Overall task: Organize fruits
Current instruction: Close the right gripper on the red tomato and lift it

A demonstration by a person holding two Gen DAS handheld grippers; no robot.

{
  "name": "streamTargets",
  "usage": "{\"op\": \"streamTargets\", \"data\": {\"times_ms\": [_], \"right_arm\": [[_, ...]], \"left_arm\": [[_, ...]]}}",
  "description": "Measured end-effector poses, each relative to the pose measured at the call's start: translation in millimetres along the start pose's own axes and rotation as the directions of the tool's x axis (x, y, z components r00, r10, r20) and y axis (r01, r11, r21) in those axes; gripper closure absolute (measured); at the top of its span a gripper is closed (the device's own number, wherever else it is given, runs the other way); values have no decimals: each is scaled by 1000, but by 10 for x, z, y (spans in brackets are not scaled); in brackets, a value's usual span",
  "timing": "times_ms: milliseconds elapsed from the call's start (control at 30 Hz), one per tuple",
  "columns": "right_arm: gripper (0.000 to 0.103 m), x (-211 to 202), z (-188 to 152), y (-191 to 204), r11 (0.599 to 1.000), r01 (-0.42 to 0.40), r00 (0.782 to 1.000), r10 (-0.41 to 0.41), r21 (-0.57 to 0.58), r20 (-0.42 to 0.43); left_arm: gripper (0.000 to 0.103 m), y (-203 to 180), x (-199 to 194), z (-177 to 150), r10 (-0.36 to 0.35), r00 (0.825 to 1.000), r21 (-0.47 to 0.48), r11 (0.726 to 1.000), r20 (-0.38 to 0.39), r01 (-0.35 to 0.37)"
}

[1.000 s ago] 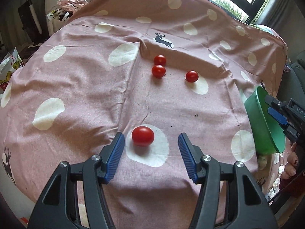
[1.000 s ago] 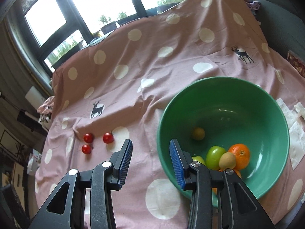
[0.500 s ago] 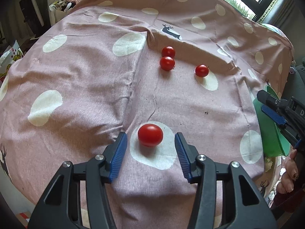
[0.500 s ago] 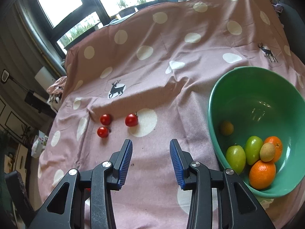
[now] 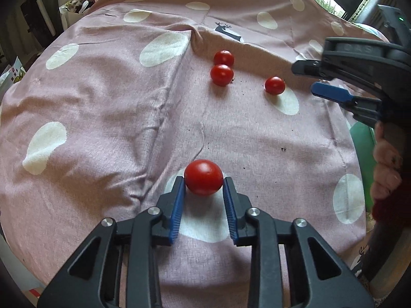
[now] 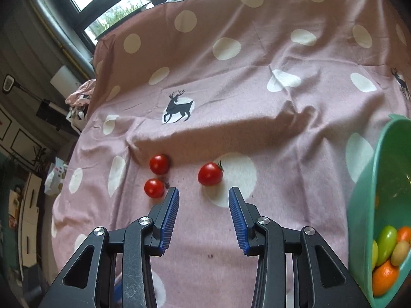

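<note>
daylight from windows point(image 6: 108, 12) | soft shadows | sharp centre | fisheye-bent dark edges

3 tomatoes point(image 6: 210, 174) left of bowl point(image 6: 364, 205)

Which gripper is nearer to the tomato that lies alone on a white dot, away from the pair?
Right. The right gripper points at the lone tomato, just short of it. The left gripper is farther off, closing around the nearest tomato.

Four red tomatoes point(image 5: 203, 177) loose on spotted cloth point(image 5: 102, 118)
</note>
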State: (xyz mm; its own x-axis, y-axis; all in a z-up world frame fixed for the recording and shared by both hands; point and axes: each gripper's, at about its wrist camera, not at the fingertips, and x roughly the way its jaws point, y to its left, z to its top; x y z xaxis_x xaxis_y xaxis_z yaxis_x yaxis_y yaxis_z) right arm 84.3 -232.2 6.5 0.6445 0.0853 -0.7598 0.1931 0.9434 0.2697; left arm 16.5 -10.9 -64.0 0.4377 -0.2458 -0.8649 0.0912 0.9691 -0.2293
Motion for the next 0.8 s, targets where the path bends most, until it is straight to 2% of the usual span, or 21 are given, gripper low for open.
{"op": "streamTargets", "data": {"times_ms": [133, 267, 367, 433, 500, 600, 800], "right_arm": [[62, 332, 148, 23, 999, 29, 999, -28, 22, -44], [62, 551, 138, 26, 997, 81, 994, -80, 9, -68], [62, 636, 113, 6, 997, 79, 993, -77, 17, -85], [62, 621, 101, 19, 997, 79, 995, -77, 14, -70], [71, 629, 87, 37, 997, 81, 995, -81, 2, -65], [71, 612, 71, 67, 994, 112, 992, -113, -20, -57], [72, 226, -1, 42, 998, 61, 998, -61, 0, -8]], "left_arm": [[74, 32, -23, 46, -29, 1000, -27, 999, 10, 29], [74, 79, -89, 73, -42, 999, -50, 998, 31, 43], [74, 95, -154, 64, -58, 997, -63, 996, 47, 61], [74, 94, -186, 66, -58, 997, -60, 996, 59, 62], [74, 70, -206, 49, -57, 996, -59, 996, 67, 61], [74, 60, -226, 52, -66, 995, -60, 996, 78, 71], [74, 65, -305, 42, -84, 990, -69, 993, 113, 92]]}}
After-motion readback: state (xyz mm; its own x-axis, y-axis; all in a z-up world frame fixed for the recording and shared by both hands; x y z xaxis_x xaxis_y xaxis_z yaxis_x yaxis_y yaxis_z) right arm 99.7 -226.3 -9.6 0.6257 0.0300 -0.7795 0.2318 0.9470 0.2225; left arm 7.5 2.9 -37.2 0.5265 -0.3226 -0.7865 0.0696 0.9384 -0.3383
